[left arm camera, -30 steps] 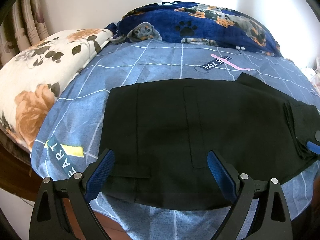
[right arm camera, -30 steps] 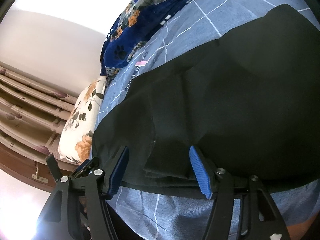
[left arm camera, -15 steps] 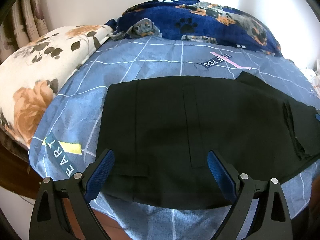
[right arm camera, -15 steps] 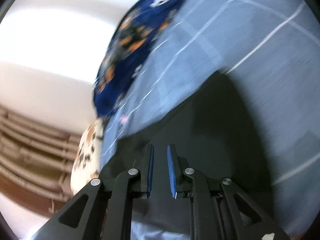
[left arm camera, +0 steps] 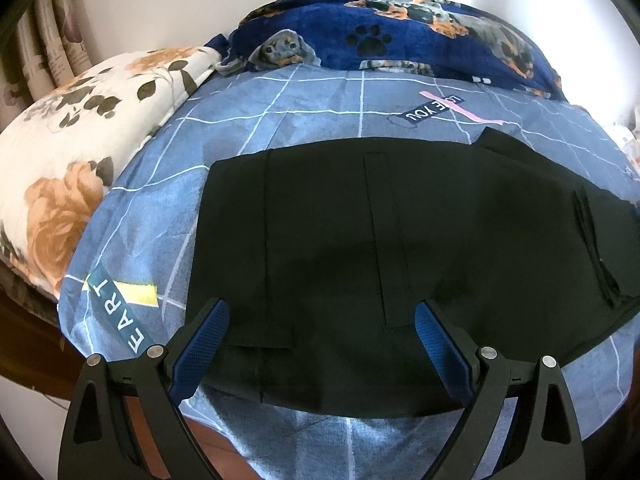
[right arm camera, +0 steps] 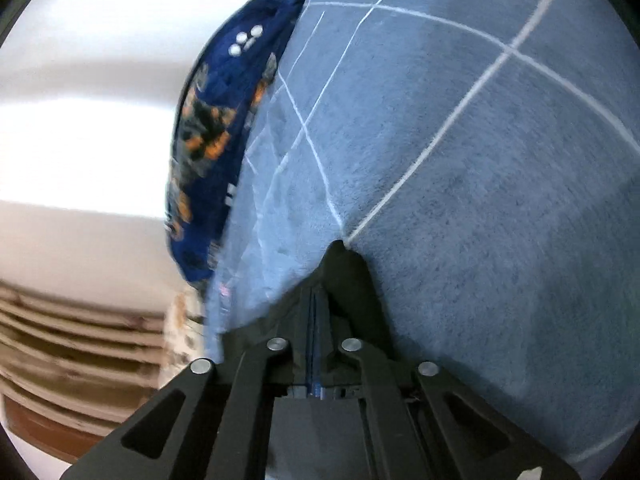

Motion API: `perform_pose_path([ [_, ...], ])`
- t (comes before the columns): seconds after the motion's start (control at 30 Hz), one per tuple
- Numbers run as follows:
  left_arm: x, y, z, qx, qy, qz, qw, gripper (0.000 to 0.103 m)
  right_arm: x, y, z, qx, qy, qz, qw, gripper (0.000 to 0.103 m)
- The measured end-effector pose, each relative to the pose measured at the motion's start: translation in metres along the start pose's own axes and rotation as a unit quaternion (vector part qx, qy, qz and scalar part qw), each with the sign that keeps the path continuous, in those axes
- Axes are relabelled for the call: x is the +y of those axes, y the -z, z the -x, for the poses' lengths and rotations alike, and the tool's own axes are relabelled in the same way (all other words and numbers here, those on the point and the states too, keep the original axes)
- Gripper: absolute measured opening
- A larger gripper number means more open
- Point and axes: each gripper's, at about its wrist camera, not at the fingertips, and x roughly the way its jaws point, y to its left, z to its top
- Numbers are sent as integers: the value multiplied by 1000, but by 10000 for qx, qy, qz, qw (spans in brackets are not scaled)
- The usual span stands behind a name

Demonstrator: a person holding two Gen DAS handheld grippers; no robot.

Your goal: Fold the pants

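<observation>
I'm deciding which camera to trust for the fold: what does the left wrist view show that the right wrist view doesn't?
Left wrist only: the whole black pants spread flat, the open left gripper over their near edge, the "EART" print.

Right wrist only: the right gripper, jaws just closed, pinching a pants corner.

Both: the blue checked sheet, the dog-print blanket, the floral pillow, blurred in the right view.

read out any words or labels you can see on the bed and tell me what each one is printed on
"EART": white letters on a dark strip on the blue bedsheet, near its left edge; the strip's upper end is hard to read.
"L VE YOU": on a dark strip printed on the sheet beyond the black pants, crossed by a pink bar.
Right wrist view: nothing readable.
</observation>
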Motion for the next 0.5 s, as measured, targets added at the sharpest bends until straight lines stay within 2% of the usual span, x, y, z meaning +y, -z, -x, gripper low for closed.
perform_pose_path([
  [0.1, 1, -1, 1, -10, 44, 63, 10000, 94, 8, 15, 18, -110, -497, 212, 9985, 11],
  [0.17, 3, -2, 0, 3, 75, 100, 9999, 94, 9, 33, 27, 28, -1002, 396, 9942, 11],
  [0.2, 3, -1, 0, 7, 80, 100, 9999, 94, 8, 41, 31, 82, -1122, 497, 9924, 11],
  [0.3, 2, -1, 1, 10, 57, 58, 10000, 94, 2, 69, 34, 368, -1086, 875, 9895, 11],
  [0.37, 3, -2, 3, 7, 71, 82, 9999, 94, -7, 82, 31, 484, -977, 977, 9892, 6],
  [0.43, 8, -3, 5, 35, 132, 172, 9998, 94, -17, 86, 29, 464, -750, 958, 9915, 0],
  [0.5, 18, -7, 9, 24, 201, 338, 9992, 94, -24, 86, 27, 396, -680, 911, 9927, 0],
])
